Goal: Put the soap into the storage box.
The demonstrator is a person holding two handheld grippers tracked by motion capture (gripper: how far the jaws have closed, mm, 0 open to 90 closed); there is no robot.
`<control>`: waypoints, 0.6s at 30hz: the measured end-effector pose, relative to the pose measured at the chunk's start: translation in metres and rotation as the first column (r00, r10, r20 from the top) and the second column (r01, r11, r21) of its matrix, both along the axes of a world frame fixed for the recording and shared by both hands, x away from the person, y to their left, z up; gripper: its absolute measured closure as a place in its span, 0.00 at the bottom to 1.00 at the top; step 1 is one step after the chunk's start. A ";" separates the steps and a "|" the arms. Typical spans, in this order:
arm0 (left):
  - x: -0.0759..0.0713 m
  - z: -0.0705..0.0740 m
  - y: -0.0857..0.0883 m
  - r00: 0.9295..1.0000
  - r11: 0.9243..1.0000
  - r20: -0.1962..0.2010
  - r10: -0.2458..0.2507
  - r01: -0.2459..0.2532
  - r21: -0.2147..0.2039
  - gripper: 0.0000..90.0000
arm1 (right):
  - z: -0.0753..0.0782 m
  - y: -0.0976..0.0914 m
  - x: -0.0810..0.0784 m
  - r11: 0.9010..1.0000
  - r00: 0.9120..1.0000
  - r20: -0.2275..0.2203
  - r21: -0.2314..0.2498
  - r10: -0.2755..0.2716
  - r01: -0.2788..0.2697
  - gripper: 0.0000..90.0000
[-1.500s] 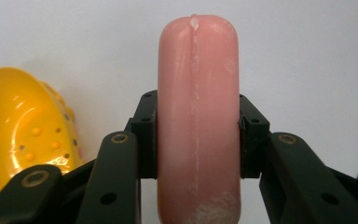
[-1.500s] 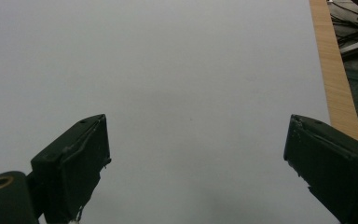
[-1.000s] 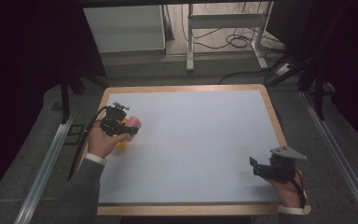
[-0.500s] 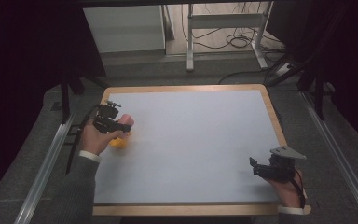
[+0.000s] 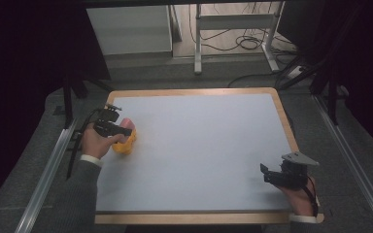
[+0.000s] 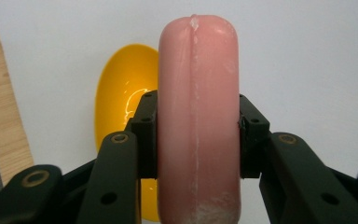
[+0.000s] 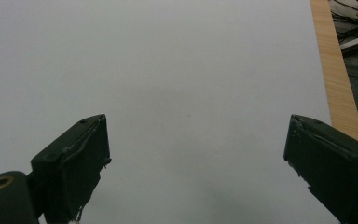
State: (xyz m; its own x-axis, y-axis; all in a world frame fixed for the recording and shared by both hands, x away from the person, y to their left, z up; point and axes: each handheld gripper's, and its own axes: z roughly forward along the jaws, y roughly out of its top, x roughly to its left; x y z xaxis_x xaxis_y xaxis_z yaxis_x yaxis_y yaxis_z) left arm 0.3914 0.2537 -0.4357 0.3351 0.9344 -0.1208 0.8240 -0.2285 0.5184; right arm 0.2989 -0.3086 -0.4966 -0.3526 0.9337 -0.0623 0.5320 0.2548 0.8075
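Change: over the last second the left gripper (image 5: 123, 130) has drifted with its pink load toward the table's 9 o'clock edge; the right gripper (image 5: 267, 174) has stayed put.
Pink sausage-shaped piece (image 6: 198, 121): clamped between the left gripper's jaws, one jaw pressed on each long side, its rounded end pointing to 12 o'clock in the left gripper view.
Yellow bowl-like piece (image 6: 121, 98): lies on the white surface just beyond and below the pink piece, at 10 o'clock from it in the left gripper view; whether they touch cannot be told.
Left hand (image 5: 97, 143): at the table's 9 o'clock side, sleeve running back to 7 o'clock.
Right gripper: at 4 o'clock, jaws spread wide over bare surface, nothing between them.
Table (image 5: 204, 145): white top with a wooden rim.
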 end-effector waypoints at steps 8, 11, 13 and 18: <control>0.007 -0.010 0.006 0.999 1.000 -0.017 0.030 -0.029 0.007 0.67 | 0.000 -0.001 0.000 1.000 1.000 -0.001 0.000 -0.003 0.003 0.07; 0.009 -0.015 0.008 0.999 0.999 -0.030 0.041 -0.041 0.005 0.67 | 0.000 -0.001 0.000 1.000 1.000 -0.001 -0.002 -0.006 0.006 0.07; 0.009 -0.018 0.009 0.998 0.999 -0.036 0.043 -0.043 0.005 0.67 | 0.000 -0.001 0.000 1.000 1.000 -0.001 -0.002 -0.007 0.007 0.07; 0.011 -0.025 0.009 0.997 0.999 -0.051 0.049 -0.049 0.008 0.67 | -0.001 -0.001 0.000 1.000 1.000 -0.003 -0.003 -0.005 0.005 0.07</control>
State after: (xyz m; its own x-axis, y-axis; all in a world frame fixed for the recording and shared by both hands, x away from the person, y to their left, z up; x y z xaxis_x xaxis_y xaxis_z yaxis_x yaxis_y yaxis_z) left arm 0.4028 0.2631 -0.4604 0.2824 0.9504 -0.1302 0.8599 -0.1906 0.4735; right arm 0.2992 -0.3098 -0.4973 -0.3485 0.9351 -0.0637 0.5354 0.2544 0.8054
